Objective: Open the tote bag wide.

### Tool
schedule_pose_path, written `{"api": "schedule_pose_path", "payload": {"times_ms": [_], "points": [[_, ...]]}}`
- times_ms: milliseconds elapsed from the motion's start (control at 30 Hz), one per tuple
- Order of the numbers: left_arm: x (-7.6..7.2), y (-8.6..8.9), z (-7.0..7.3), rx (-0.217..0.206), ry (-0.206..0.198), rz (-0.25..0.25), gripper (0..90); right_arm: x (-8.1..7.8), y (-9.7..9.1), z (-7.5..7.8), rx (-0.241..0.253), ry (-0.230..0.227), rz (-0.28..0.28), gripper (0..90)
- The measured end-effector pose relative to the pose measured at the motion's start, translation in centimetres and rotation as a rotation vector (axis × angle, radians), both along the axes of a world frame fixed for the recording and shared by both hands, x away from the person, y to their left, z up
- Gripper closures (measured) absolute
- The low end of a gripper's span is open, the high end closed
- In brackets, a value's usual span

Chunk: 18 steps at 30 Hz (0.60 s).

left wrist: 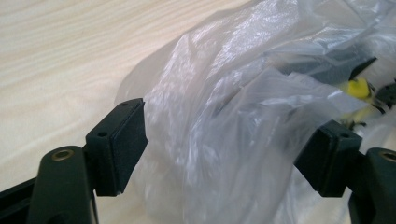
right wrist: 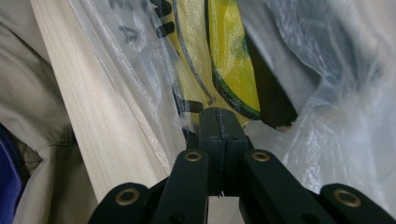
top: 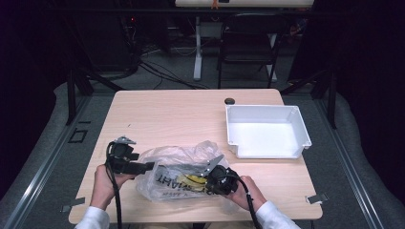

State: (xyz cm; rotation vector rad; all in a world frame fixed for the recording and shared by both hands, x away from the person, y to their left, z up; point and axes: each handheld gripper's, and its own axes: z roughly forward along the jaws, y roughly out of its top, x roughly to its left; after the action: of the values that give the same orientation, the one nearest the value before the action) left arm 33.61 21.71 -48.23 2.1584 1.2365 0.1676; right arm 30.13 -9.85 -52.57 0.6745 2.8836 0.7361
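- The right claw (right wrist: 219,116) is clenched, its two jaws pressed flat together on a thin fold of the plastic bag (top: 181,174), near the bag's right end.
- The left claw (left wrist: 224,149) is released; its jaws stand wide apart, with a bulge of the clear film between them, and the pads do not press on it.
- The bag lies on the worktop (top: 167,114) close to the near edge, about the middle of it, between the two hands.
- Through the film, a yellow packet (right wrist: 229,56) with a dark green border is seen inside.
- A white tray (top: 296,125) stands near the worktop's right edge, apart from the bag.
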Motion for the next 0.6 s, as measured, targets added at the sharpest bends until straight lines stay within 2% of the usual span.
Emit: {"api": "schedule_pose_path", "payload": {"times_ms": [100, 133, 200, 233, 267, 300, 333, 400, 433, 467, 500, 567, 600], "points": [[1.4, -0.8, -1.4, 0.036, 0.045, 0.001, 30.2, 0.1, 0.1, -0.4, -0.009, 0.009, 0.001, 90.0], [1.4, -0.8, -1.4, 0.036, 0.045, 0.001, 36.8, 0.2, 0.1, -0.5, -0.013, 0.014, 0.001, 90.0], [2.3, -1.0, -2.5, 0.067, 0.073, 0.006, 49.5, 0.3, 0.1, -0.7, -0.020, 0.021, 0.000, 90.0], [2.7, -1.0, -3.0, 0.070, 0.091, 0.000, 49.5, 0.3, 0.1, -0.7, -0.020, 0.021, 0.000, 90.0], [3.2, -0.9, -3.6, 0.056, 0.106, -0.003, 65.9, 0.4, 0.0, -0.9, -0.029, 0.026, 0.001, 90.0], [3.2, -0.9, -3.6, 0.056, 0.106, -0.003, 73.7, 0.4, 0.0, -1.0, -0.027, 0.029, -0.001, 90.0], [3.4, -1.0, -3.9, 0.068, 0.106, -0.004, 73.7, 0.4, 0.0, -1.0, -0.027, 0.029, -0.001, 90.0], [3.8, -1.1, -4.2, 0.088, 0.109, -0.004, 83.2, 0.4, 0.0, -1.0, -0.035, 0.032, 0.002, 90.0], [4.0, -1.2, -4.4, 0.109, 0.101, -0.001, 86.0, 0.3, 0.0, -1.1, -0.034, 0.035, 0.003, 90.0], [4.2, -1.4, -4.6, 0.144, 0.076, 0.018, 88.2, 0.3, 0.1, -1.2, -0.041, 0.039, 0.008, 90.0], [4.2, -1.4, -4.6, 0.144, 0.076, 0.018, 88.6, 0.3, 0.1, -1.2, -0.041, 0.039, 0.008, 90.0], [4.6, -1.5, -4.8, 0.200, 0.043, 0.036, 88.8, 0.2, 0.2, -1.3, -0.045, 0.041, 0.011, 90.0], [5.0, -1.7, -5.1, 0.253, 0.014, 0.053, 89.0, 0.2, 0.2, -1.3, -0.045, 0.038, 0.011, 90.0]]}}
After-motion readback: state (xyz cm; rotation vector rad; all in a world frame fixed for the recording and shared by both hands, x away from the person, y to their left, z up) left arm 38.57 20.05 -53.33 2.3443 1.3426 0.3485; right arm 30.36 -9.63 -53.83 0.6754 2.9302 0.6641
